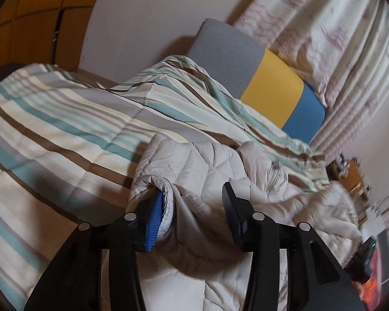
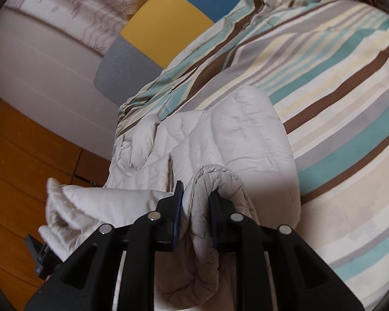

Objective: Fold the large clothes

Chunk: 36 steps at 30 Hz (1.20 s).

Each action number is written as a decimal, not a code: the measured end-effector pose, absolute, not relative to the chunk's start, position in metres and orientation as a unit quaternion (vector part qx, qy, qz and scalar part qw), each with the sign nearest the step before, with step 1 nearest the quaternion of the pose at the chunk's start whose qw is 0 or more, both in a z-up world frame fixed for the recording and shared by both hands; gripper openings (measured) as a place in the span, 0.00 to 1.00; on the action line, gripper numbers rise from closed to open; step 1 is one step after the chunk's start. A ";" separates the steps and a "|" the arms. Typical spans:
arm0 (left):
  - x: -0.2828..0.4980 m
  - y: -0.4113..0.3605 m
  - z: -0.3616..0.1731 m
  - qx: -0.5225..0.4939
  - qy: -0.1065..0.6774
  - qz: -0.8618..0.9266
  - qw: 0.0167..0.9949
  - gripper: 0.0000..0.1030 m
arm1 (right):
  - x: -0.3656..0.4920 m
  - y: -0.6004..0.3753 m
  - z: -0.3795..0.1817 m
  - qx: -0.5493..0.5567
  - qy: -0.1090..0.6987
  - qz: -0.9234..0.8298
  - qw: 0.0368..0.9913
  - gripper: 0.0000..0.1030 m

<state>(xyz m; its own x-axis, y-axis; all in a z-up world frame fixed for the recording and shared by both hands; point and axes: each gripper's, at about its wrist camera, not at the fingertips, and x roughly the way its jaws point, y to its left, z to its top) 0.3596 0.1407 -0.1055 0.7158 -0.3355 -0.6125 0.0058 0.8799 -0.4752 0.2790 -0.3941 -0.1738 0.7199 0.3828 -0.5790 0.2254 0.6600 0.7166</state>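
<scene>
On the striped bedspread point(image 2: 337, 108), the right gripper point(image 2: 194, 202) is clamping the beige quilted puffer jacket point(image 2: 233, 129); the left gripper point(image 1: 194, 202) is gaping apart around its cuff.

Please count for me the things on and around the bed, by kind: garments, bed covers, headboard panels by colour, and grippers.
Quilted beige jacket: 1
Striped bed cover: 1
Headboard panels: 3 (grey, yellow, blue)
Grippers: 2 (left gripper, right gripper)
Total: 7

jackets: 1 point(image 1: 210, 165) | striped duvets: 1 point(image 1: 64, 119) | claws: 2 point(image 1: 192, 202) point(image 2: 195, 194)
</scene>
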 end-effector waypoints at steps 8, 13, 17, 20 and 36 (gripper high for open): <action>0.350 0.163 -0.110 -0.214 0.330 -0.054 0.918 0.72 | 0.278 -0.401 -0.175 0.444 0.296 0.086 0.841 0.66; 0.339 0.158 -0.126 -0.171 0.331 -0.068 0.925 0.88 | 0.244 -0.409 -0.149 0.392 0.215 0.086 0.891 0.93; 0.342 0.150 -0.149 -0.130 0.371 -0.070 0.917 0.88 | 0.235 -0.410 -0.154 0.325 0.258 0.026 0.909 0.98; 0.350 0.140 -0.168 -0.114 0.405 -0.078 0.904 0.88 | 0.249 -0.405 -0.178 0.293 0.330 0.019 0.897 0.98; 0.304 0.096 -0.174 -0.064 0.469 -0.137 0.870 0.38 | 0.245 -0.404 -0.214 0.291 0.429 0.082 0.851 0.44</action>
<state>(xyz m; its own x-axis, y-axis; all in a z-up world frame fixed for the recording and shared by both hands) 0.3042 0.0964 -0.1740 0.5223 -0.2988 -0.7987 0.1782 0.9542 -0.2404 0.2452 -0.4037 -0.2141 0.6181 0.3894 -0.6829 0.1096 0.8175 0.5654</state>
